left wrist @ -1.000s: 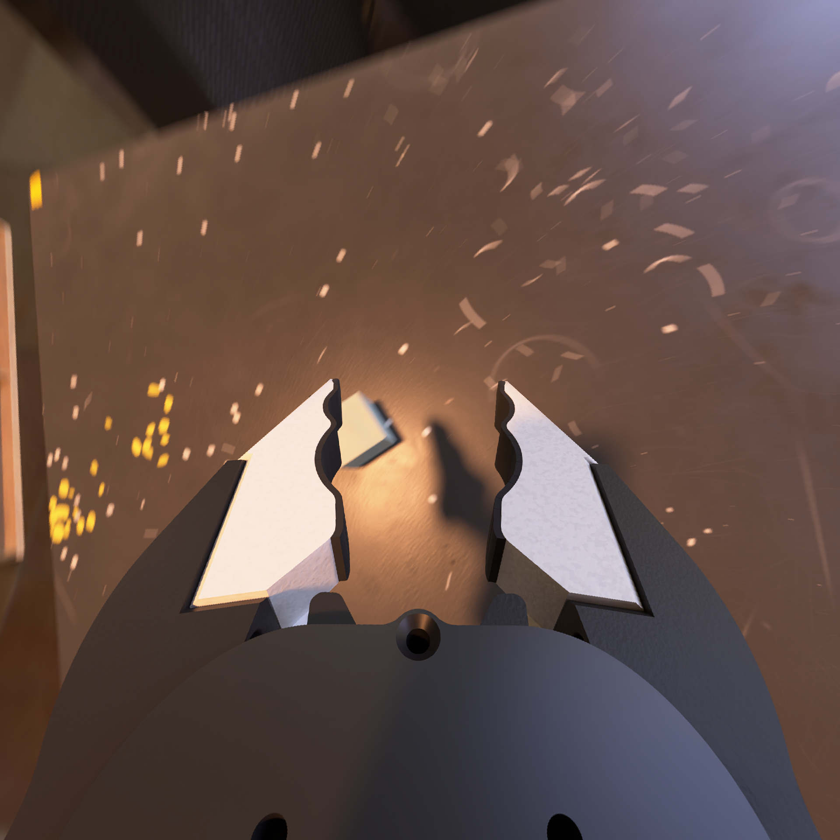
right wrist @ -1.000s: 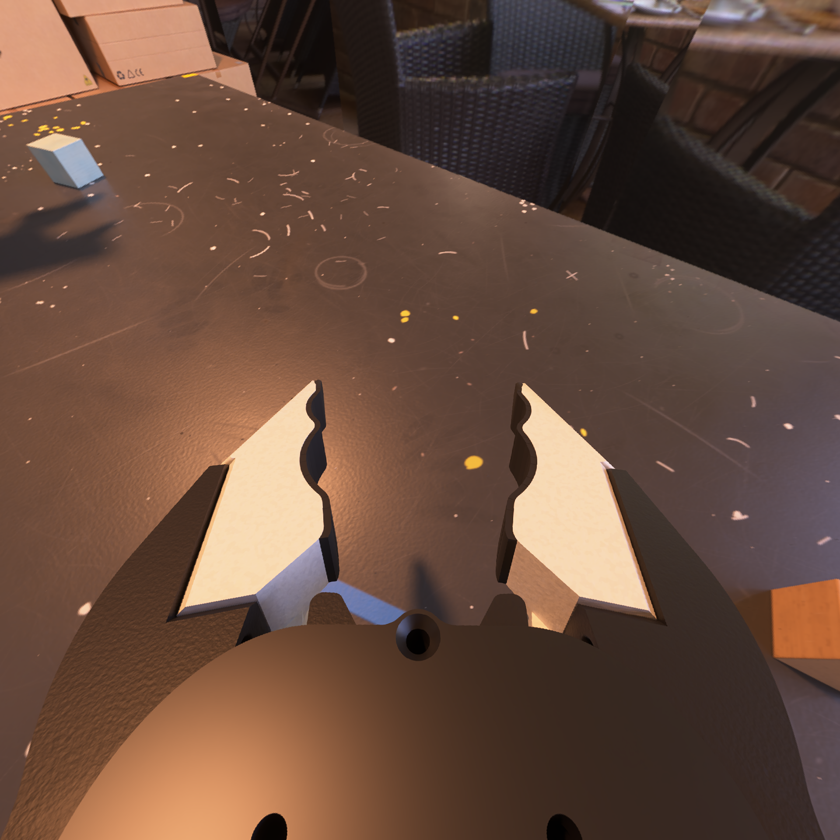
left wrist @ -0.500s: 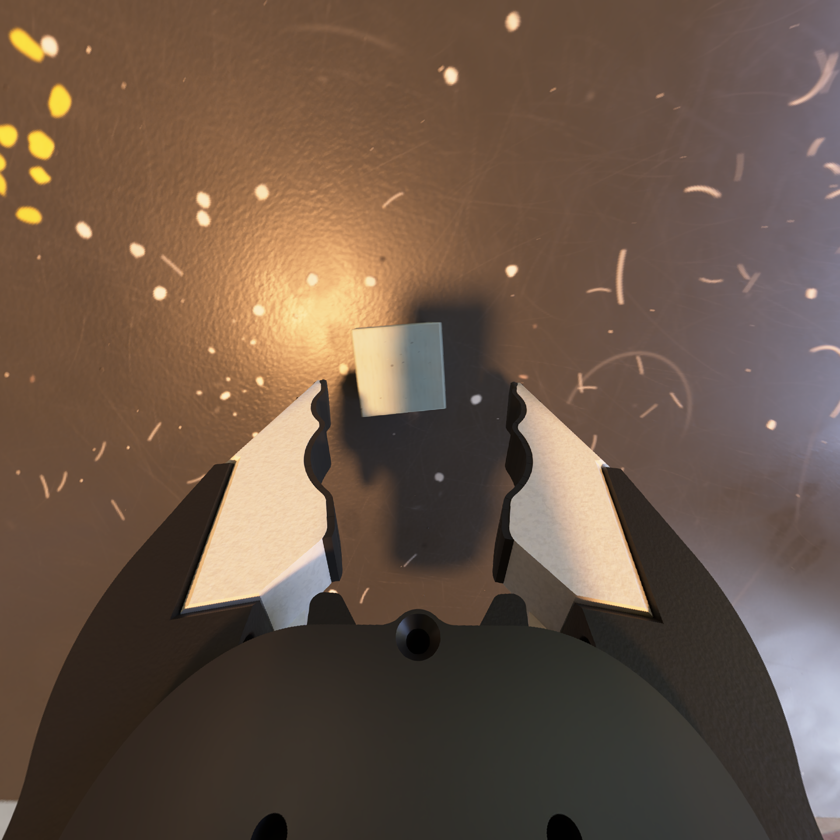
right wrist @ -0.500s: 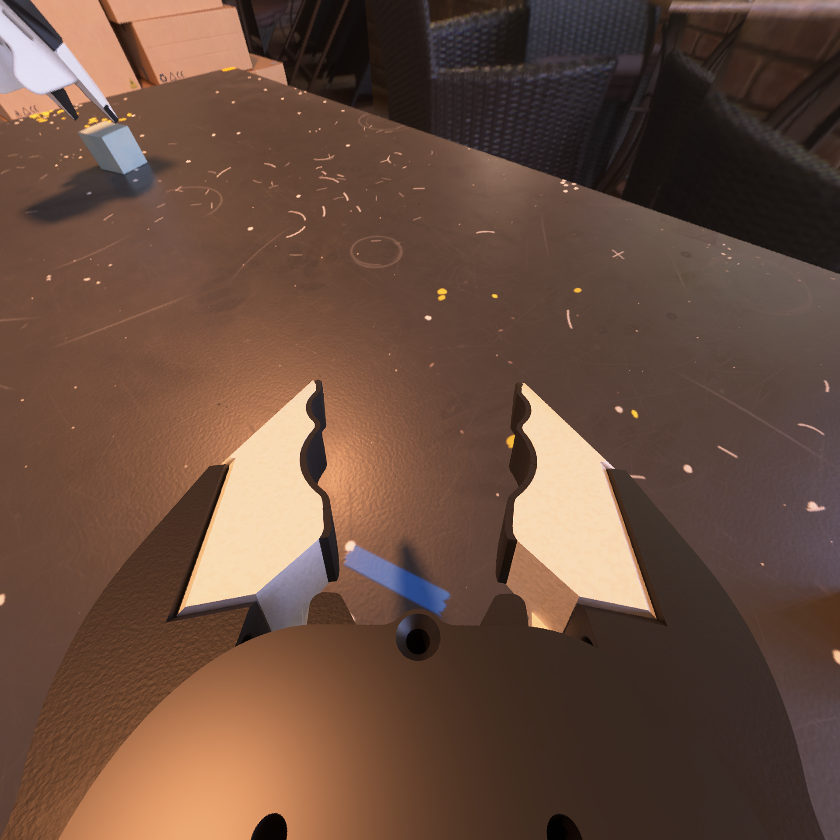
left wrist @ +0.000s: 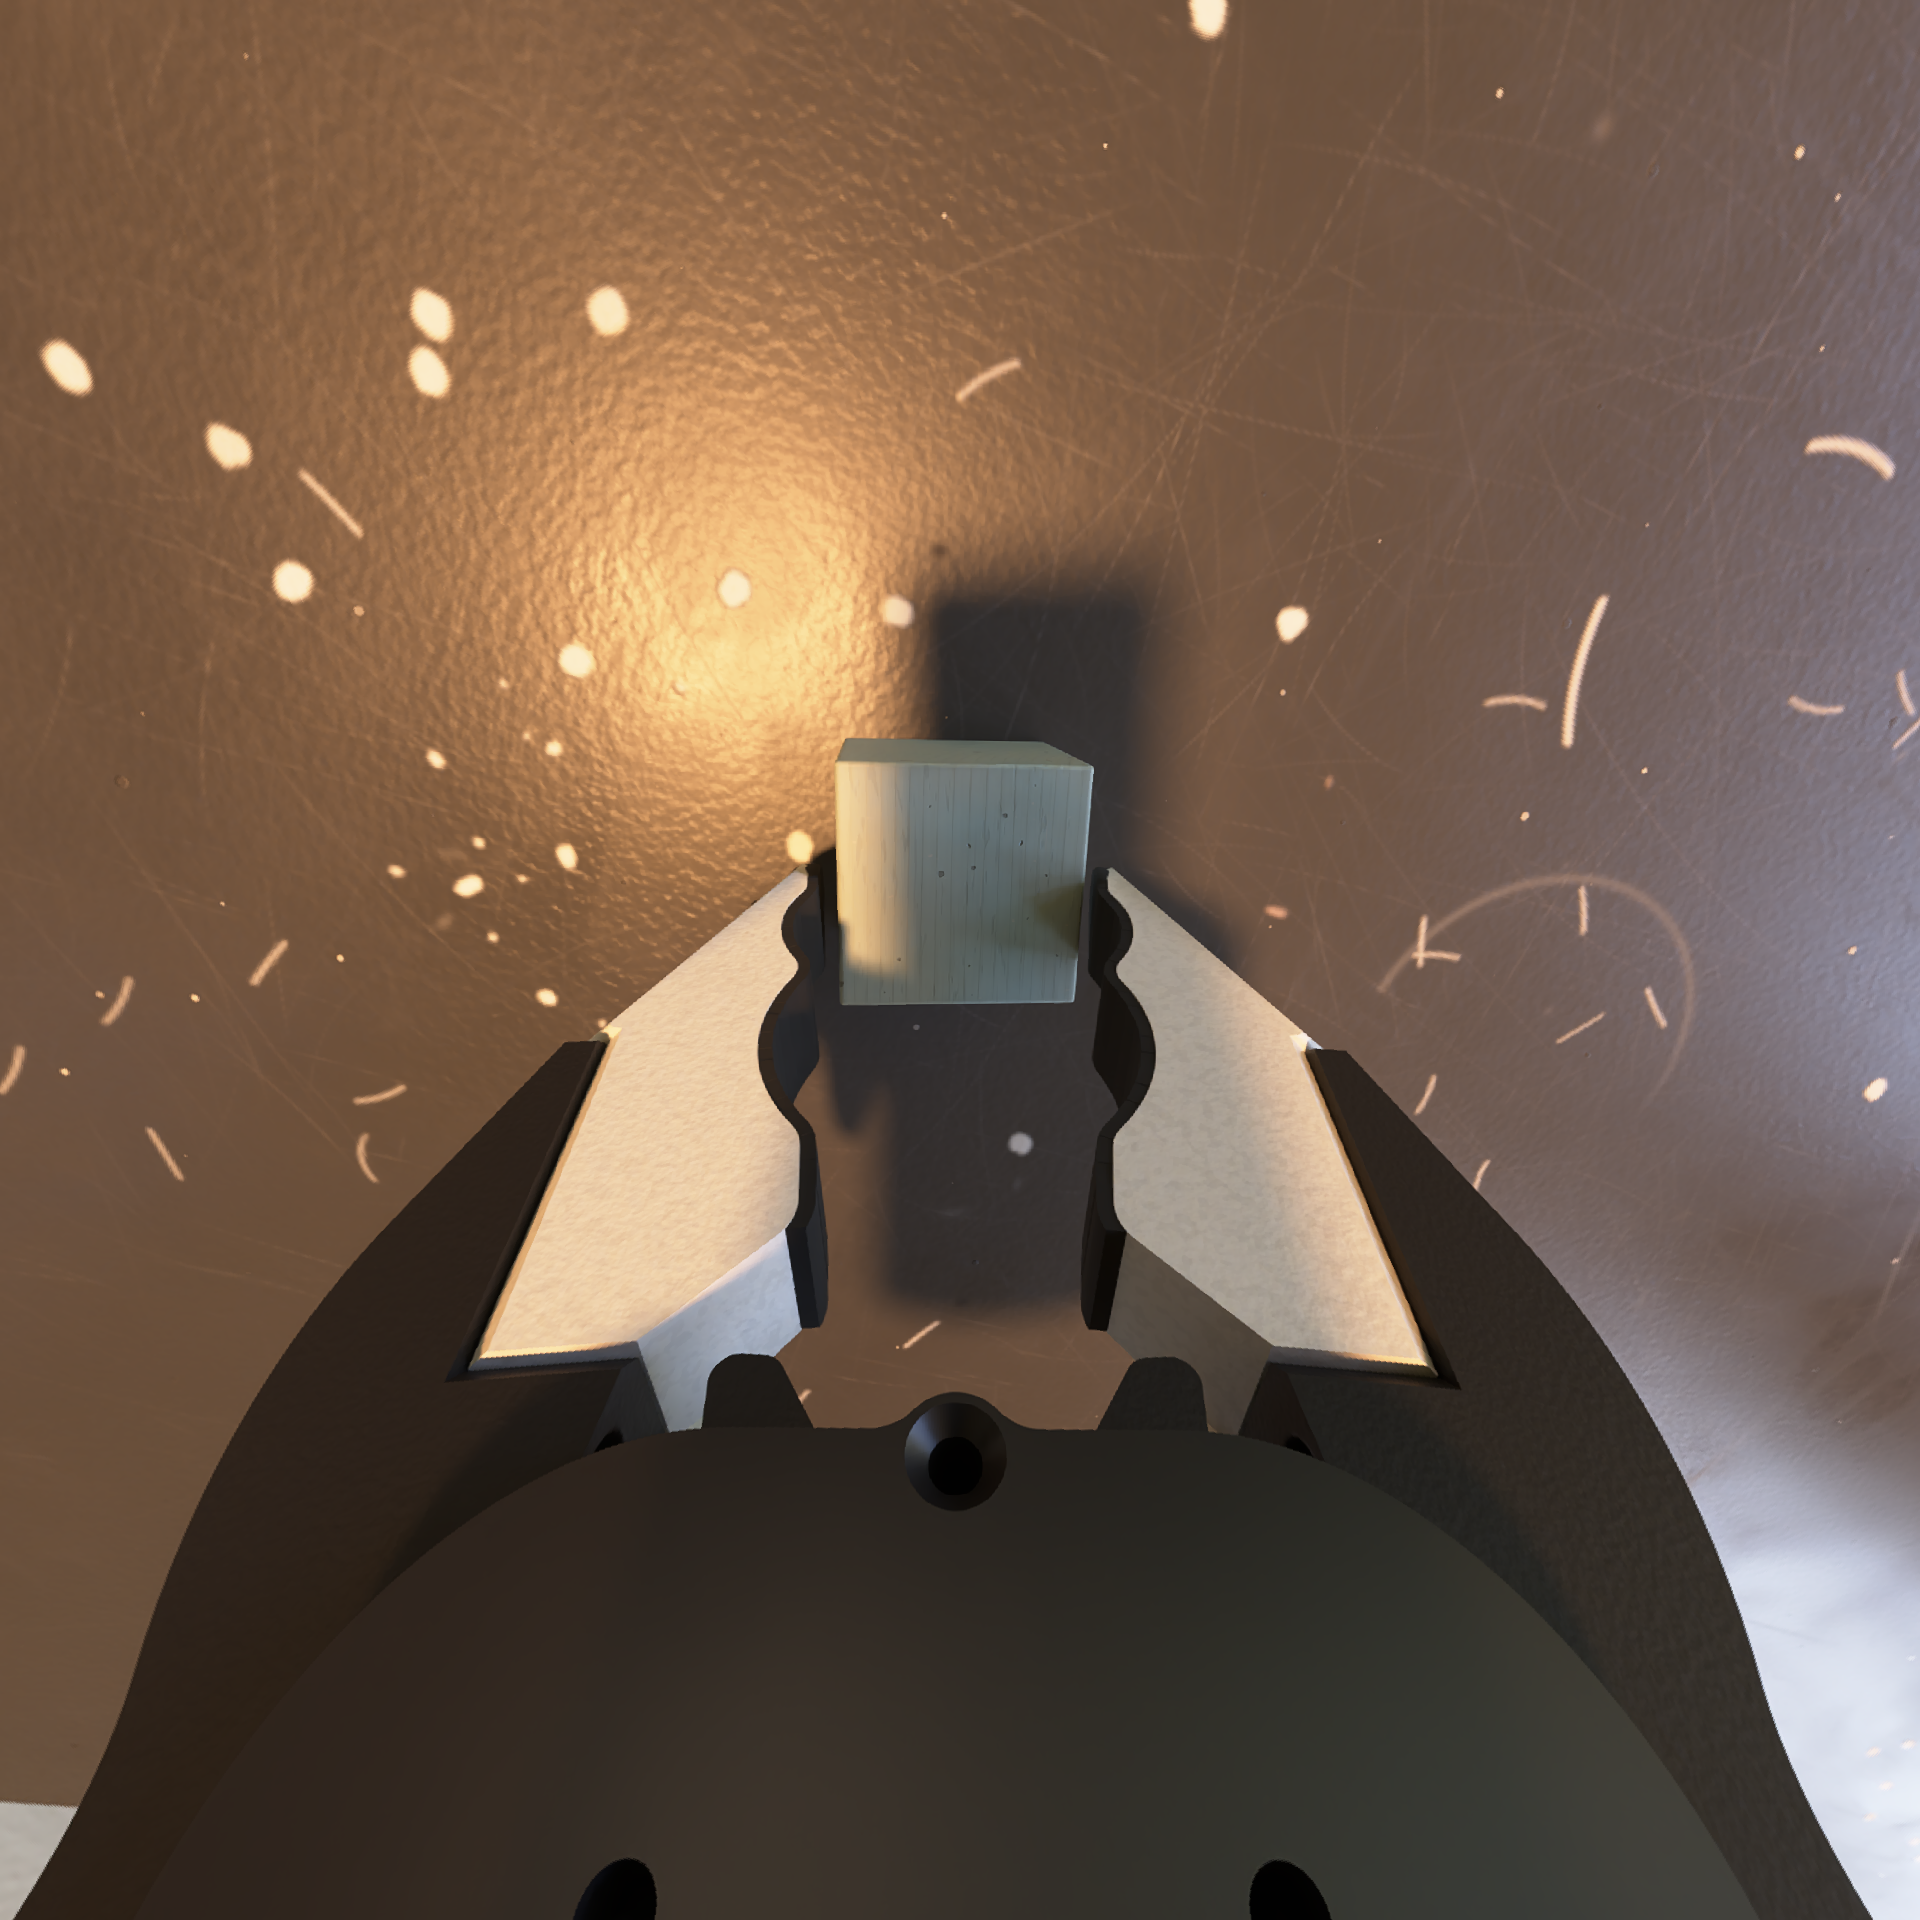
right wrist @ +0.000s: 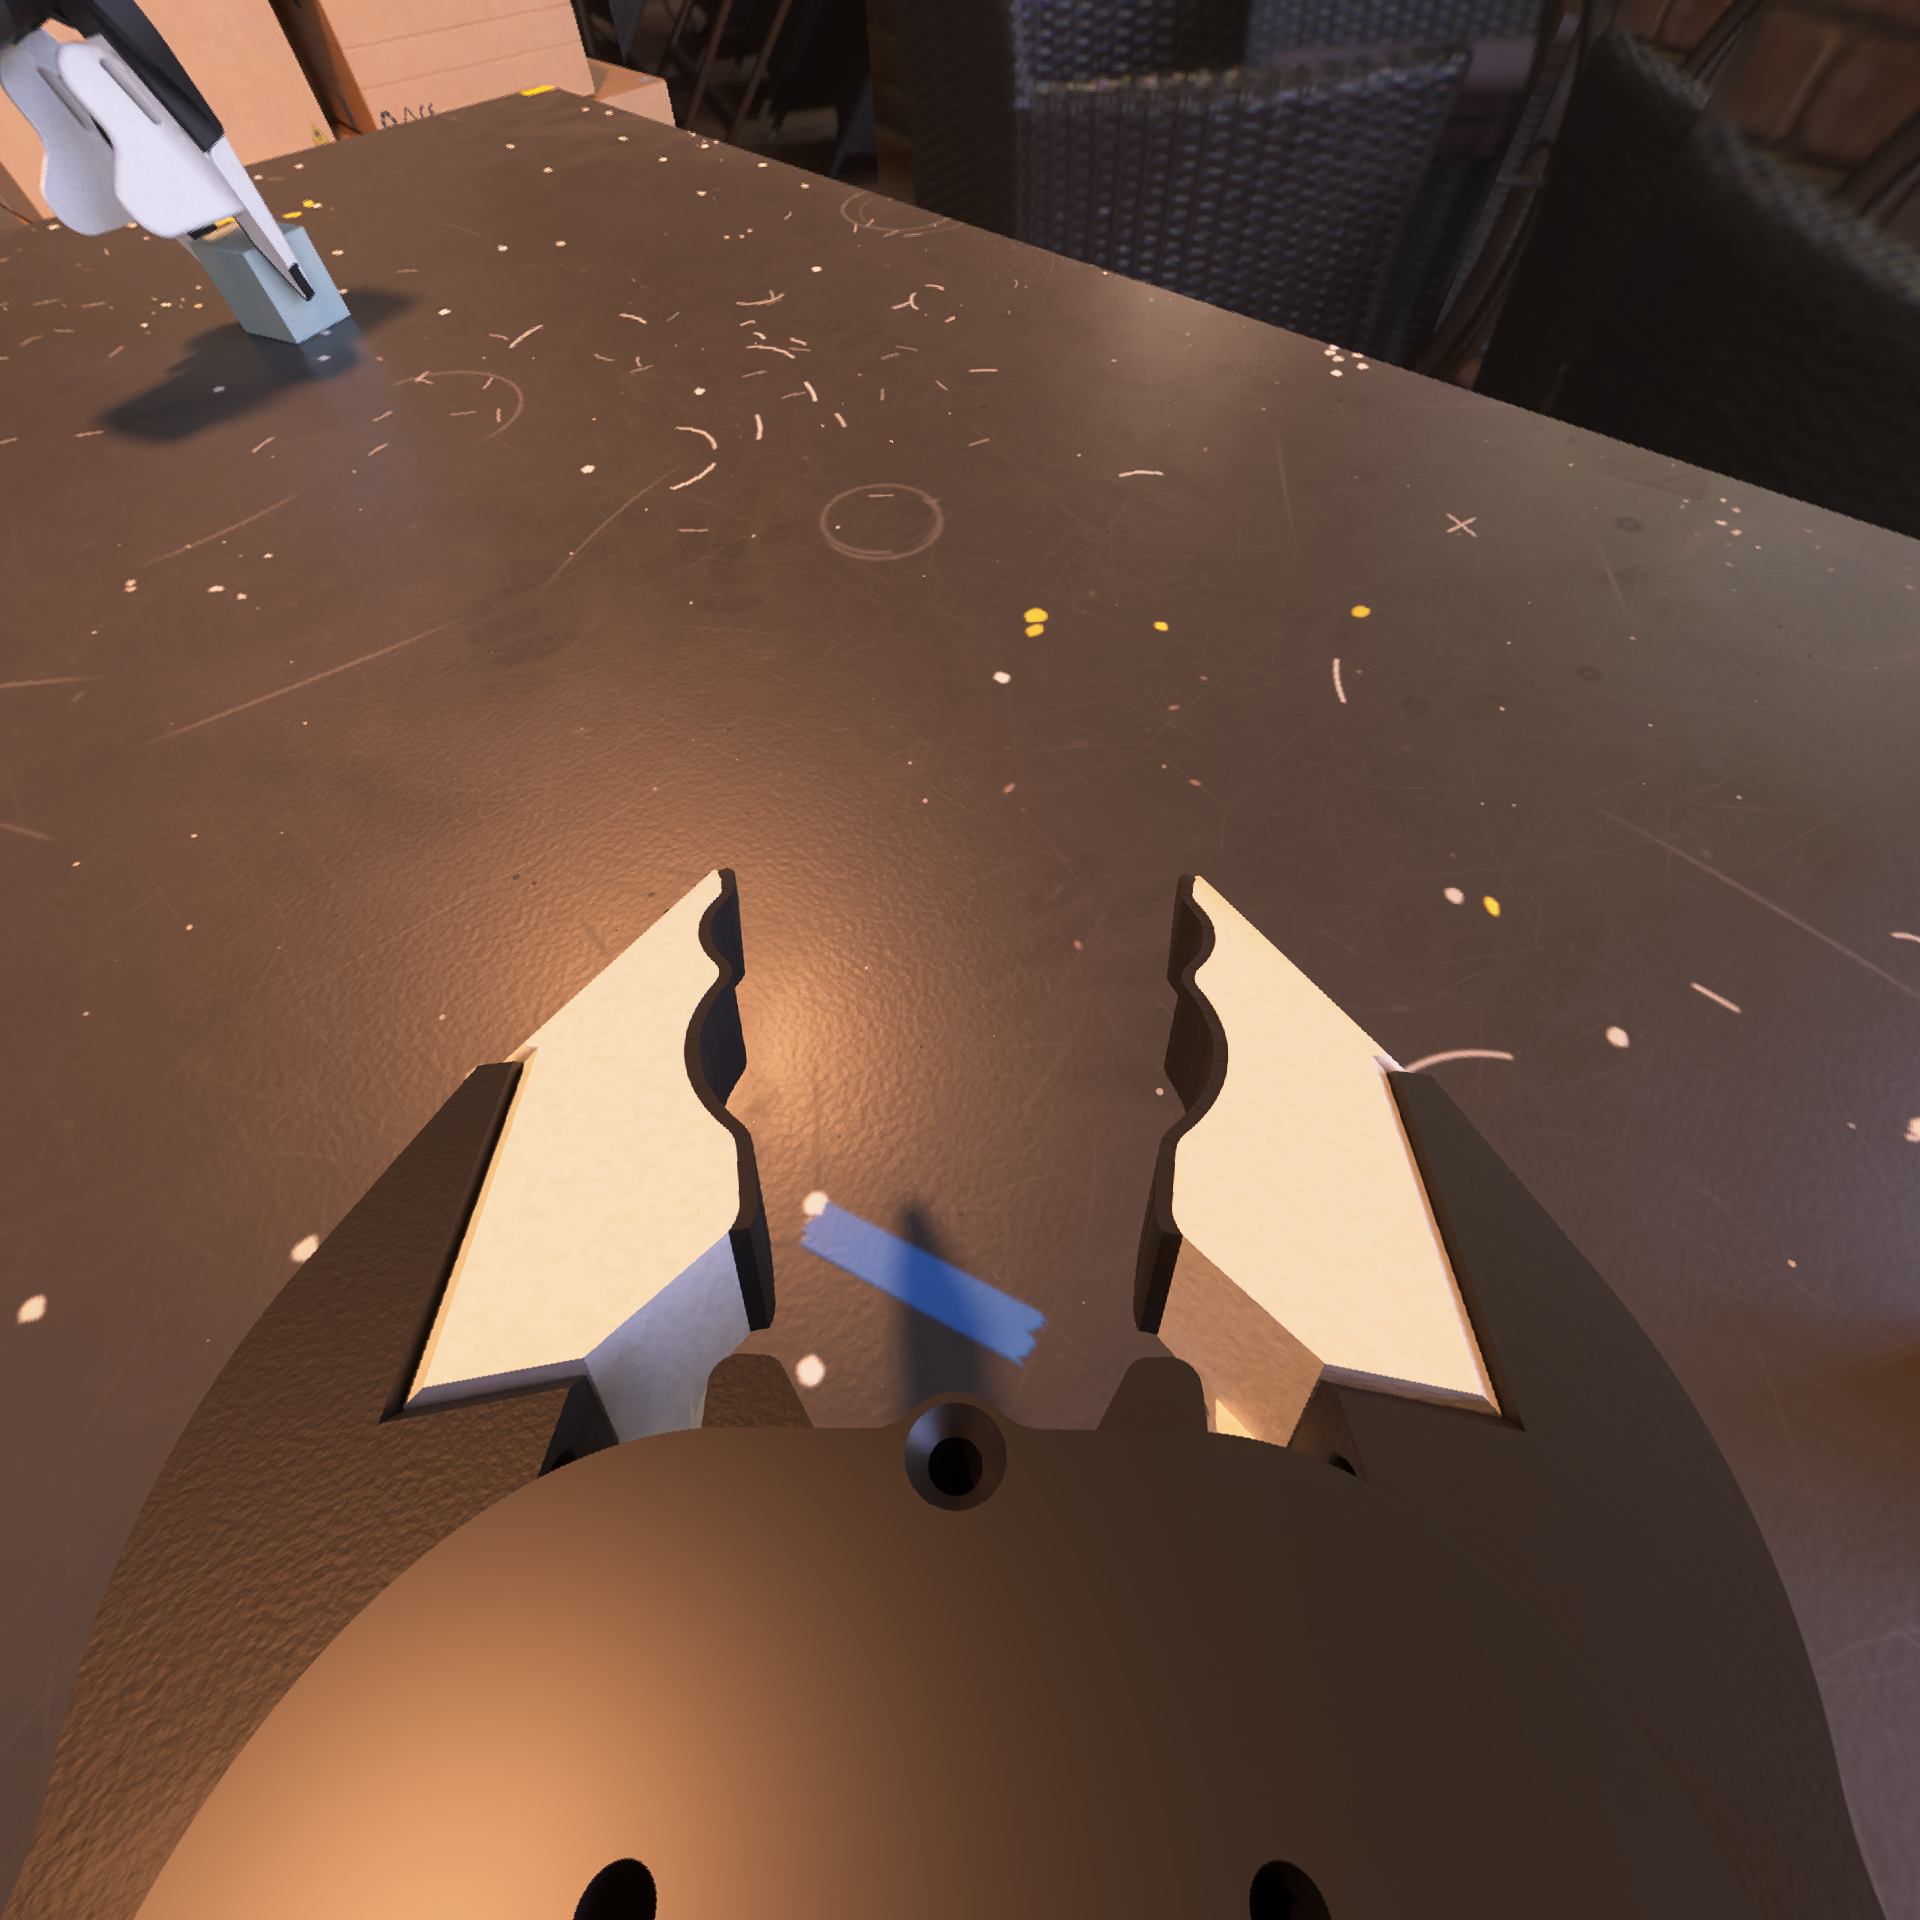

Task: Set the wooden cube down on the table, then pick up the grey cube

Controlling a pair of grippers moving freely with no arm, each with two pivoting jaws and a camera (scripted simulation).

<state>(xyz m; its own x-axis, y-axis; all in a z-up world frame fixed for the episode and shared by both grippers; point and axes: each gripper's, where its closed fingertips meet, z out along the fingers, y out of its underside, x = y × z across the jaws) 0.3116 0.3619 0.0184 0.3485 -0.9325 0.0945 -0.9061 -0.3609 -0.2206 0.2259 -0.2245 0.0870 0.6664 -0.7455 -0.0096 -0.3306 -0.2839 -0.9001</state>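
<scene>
Between left tongs (left wrist: 956, 883), grey cube (left wrist: 961, 873).

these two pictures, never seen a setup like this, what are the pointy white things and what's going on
Each picture comes from a camera mounted on one pair of tongs, looking along its two white fingers. In the left wrist view, the left tongs straddle the grey cube, which sits on the dark speckled table; the fingers sit against its sides, so it looks gripped. The right wrist view shows the right tongs open and empty, above a strip of blue tape.
</scene>
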